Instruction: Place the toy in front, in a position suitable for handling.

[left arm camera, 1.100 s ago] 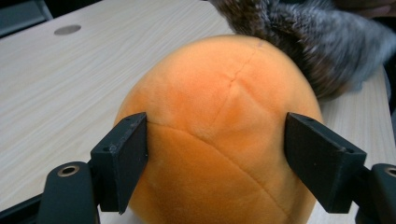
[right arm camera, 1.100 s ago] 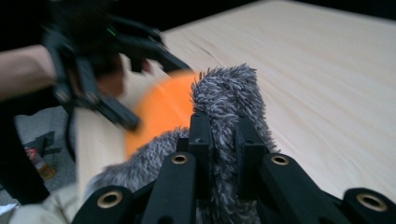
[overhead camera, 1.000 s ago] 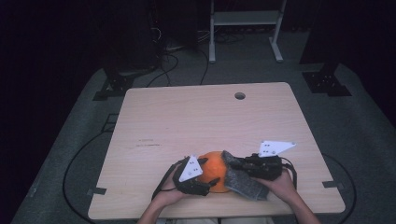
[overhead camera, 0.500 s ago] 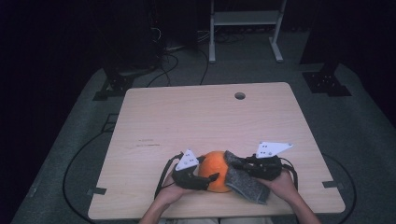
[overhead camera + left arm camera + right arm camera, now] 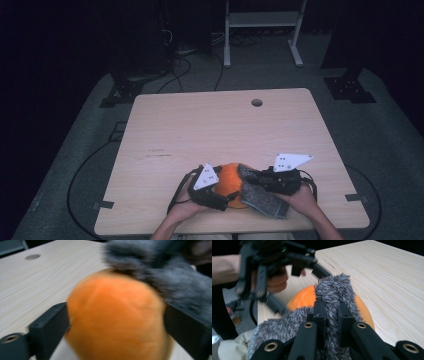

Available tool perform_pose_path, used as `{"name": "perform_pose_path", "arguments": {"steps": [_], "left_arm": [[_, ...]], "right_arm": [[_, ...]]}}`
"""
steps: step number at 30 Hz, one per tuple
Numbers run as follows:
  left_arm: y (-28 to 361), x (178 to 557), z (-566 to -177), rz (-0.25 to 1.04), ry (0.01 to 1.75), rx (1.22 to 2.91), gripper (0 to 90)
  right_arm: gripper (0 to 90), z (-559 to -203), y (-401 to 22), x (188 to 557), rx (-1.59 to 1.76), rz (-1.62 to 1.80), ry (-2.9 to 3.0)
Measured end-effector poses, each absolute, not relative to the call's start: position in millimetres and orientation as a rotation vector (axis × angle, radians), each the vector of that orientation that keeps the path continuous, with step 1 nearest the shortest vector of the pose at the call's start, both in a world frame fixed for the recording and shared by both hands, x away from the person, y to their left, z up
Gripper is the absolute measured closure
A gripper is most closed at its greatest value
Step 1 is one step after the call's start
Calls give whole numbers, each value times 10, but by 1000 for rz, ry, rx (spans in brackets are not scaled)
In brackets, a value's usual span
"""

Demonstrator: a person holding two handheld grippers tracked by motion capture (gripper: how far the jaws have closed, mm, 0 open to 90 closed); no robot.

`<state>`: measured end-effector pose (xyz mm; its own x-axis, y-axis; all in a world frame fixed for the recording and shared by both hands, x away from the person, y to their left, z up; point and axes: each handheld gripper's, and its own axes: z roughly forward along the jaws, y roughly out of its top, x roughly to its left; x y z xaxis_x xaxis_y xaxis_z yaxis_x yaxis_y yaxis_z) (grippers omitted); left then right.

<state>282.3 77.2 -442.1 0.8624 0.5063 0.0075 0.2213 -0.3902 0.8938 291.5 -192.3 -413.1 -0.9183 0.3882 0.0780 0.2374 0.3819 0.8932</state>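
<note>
Inspection runs left to right, taking the orange ball (image 5: 229, 184) near the table's (image 5: 220, 125) front edge as the landmark.

Left of the ball, the left gripper (image 5: 218, 196) reaches in from the person's left hand (image 5: 186, 206). Its jaws have just been opening and now stand wide on either side of the ball; in the left gripper view the ball (image 5: 116, 317) sits between them, the left jaw at its flank. Blur there prevents confirming whether the pads press, so a firm grip is not recorded.

At the ball itself: round, matt and fuzzy in surface, resting on the tabletop. Judged light and somewhat yielding, prone to roll if nudged. Best hold is across its widest part, jaws level on opposite sides.

Draped over the ball's right shoulder lies a grey fuzzy cloth (image 5: 260, 194), plush and limp. In the right gripper view the cloth (image 5: 332, 292) rises in a pinched fold above the ball (image 5: 304, 298). Judged soft and light; it will sag wherever unsupported, so a pinch on a gathered fold is the sound hold.

Right of the ball, the right gripper (image 5: 256, 181), in the right hand (image 5: 300, 200), has its jaws drawn together and clamped on that fold.

Beyond the ball, a round hole (image 5: 257, 102) sits well apart near the table's far edge.
</note>
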Motion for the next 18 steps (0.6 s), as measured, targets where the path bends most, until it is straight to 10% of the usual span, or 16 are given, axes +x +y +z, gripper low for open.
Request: {"name": "perform_pose_path", "arguments": {"steps": [6, 10, 18], "left_arm": [[828, 2910, -4499, 201, 594, 1967, 125], [757, 2784, -4421, 395, 542, 1933, 304], [556, 2600, -4411, 649, 422, 1974, 254]], "right_arm": [[799, -4155, -1954, 2920, 592, 1576, 2490], [798, -4078, -1979, 2910, 626, 1622, 2434], [800, -3988, -1693, 2822, 486, 1539, 2434]]}}
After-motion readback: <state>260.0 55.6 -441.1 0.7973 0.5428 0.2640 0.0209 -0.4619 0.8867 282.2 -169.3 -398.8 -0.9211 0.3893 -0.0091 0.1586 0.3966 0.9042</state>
